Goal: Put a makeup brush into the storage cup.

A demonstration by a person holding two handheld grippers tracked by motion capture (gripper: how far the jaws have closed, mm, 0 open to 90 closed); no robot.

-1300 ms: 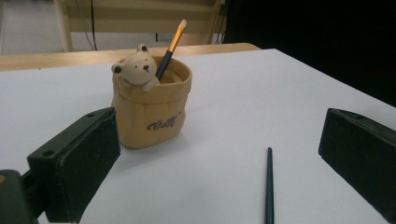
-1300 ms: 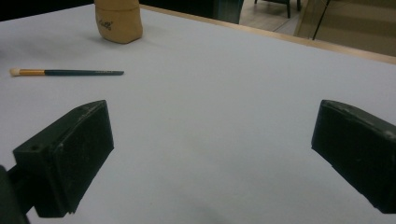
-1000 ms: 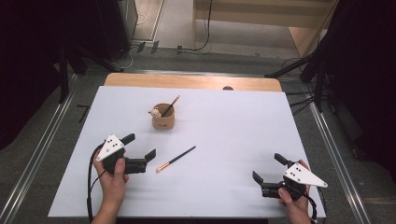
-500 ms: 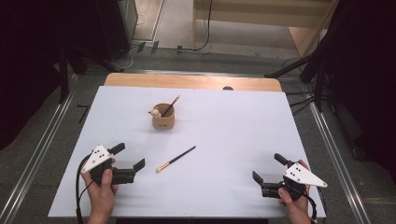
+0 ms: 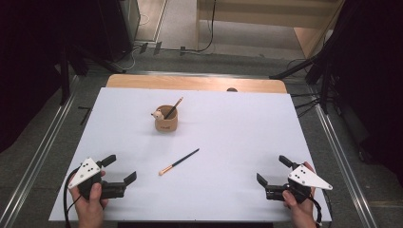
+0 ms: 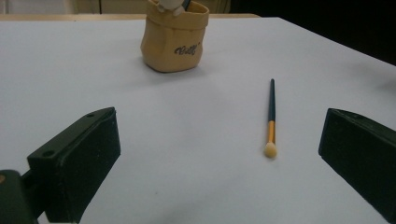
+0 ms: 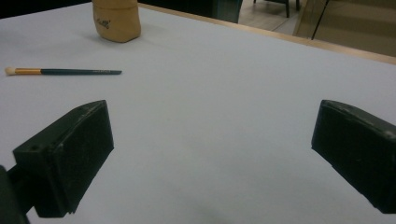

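The left gripper (image 5: pixel 119 170) sat low at the table's (image 5: pixel 285 123) near left corner, jaws spread wide and empty. The brush (image 5: pixel 179 162) lay flat mid-table, well apart from both grippers, near the tan cup (image 5: pixel 166 122) holding 1 more brush. The right gripper (image 5: pixel 272 169) rested near right, jaws likewise spread, gripping nothing.

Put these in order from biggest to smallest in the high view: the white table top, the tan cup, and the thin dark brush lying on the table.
1. The white table top looks biggest.
2 and 3. Unsure: the thin dark brush with a pale tip looks longer, the tan cup with a stick in it fatter.
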